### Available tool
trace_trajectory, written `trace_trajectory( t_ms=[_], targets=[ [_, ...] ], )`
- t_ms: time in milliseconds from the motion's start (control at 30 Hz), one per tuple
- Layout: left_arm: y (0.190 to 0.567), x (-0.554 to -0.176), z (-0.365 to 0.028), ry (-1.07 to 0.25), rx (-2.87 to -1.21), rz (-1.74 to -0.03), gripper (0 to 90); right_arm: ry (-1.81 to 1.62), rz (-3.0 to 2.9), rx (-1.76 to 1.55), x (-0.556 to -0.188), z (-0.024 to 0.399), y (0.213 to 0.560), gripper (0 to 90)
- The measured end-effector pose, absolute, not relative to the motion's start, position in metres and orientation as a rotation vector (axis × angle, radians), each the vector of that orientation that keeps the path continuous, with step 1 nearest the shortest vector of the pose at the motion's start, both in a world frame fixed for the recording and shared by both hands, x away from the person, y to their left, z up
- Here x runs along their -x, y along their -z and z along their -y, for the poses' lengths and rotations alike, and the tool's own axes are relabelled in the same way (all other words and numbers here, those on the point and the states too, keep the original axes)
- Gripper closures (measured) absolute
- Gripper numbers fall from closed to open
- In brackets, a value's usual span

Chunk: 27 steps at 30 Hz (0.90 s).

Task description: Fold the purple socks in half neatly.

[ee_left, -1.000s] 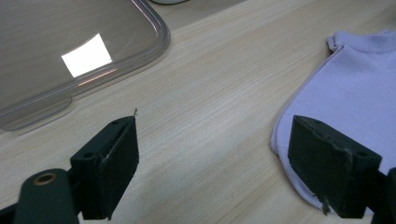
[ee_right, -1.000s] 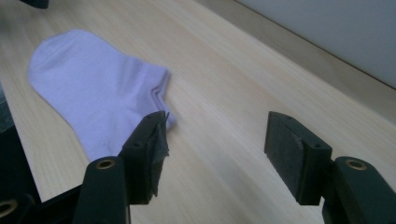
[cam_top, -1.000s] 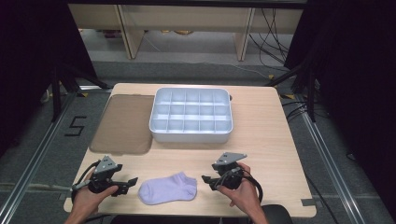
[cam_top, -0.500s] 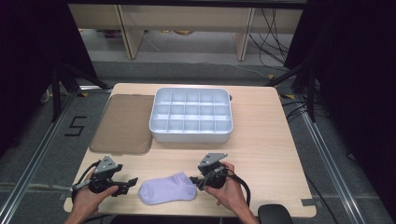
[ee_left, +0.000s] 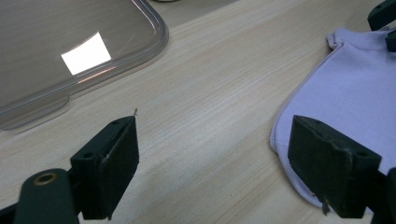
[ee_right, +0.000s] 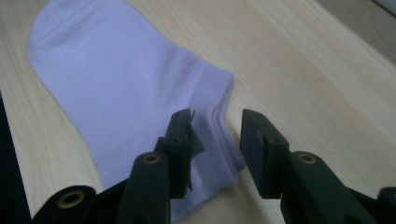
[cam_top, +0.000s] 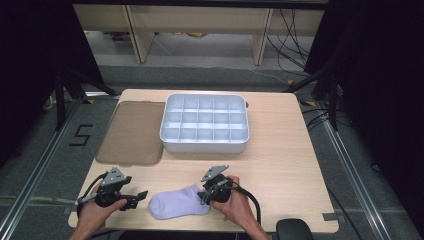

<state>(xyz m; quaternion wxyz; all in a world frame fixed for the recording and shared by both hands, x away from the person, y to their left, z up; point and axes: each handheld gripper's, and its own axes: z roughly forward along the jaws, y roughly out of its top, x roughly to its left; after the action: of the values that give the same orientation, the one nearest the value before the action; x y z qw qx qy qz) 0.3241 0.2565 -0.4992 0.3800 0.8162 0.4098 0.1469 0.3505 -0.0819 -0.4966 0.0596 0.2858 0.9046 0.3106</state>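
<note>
A pale lilac ankle sock lies flat near the table's front edge, toe to the left and cuff to the right. My right gripper is at the cuff end. In the right gripper view its jaws have just been closing and stand a little apart over the ribbed cuff, which lies between them unpinched. My left gripper rests left of the toe, wide open. In the left gripper view the sock reaches its right-hand jaw, and bare wood lies between the jaws.
A white tray with several empty compartments stands mid-table. A smoky clear lid lies flat to its left, its rounded corner near my left gripper. Bare wood stretches right of the sock.
My right gripper has slid left from beside the sock onto its cuff, and its jaws have narrowed. The left gripper and the sock have stayed put.
</note>
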Motion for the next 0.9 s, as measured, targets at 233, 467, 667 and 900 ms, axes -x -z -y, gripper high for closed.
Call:
trace_trajectory(
  t_ms=[233, 467, 667, 900],
  targets=[
    [0.5, -0.323, -0.255, -0.38, -2.067, -1.041, 16.0, -0.936, -2.762, -0.875, -0.35, 0.082, 0.498, 77.5],
    [0.5, -0.323, -0.255, -0.375, -2.072, -1.034, 16.1, -1.002, -2.769, -0.754, -0.351, 0.084, 0.496, 85.2],
    [0.5, -0.323, -0.254, -0.367, -2.058, -1.045, 16.1, -0.995, -2.77, -0.726, -0.348, 0.09, 0.485, 85.4],
    [0.5, -0.322, -0.255, -0.367, -2.07, -1.026, 16.2, -0.987, -2.768, -0.721, -0.348, 0.104, 0.477, 85.5]
  ],
)
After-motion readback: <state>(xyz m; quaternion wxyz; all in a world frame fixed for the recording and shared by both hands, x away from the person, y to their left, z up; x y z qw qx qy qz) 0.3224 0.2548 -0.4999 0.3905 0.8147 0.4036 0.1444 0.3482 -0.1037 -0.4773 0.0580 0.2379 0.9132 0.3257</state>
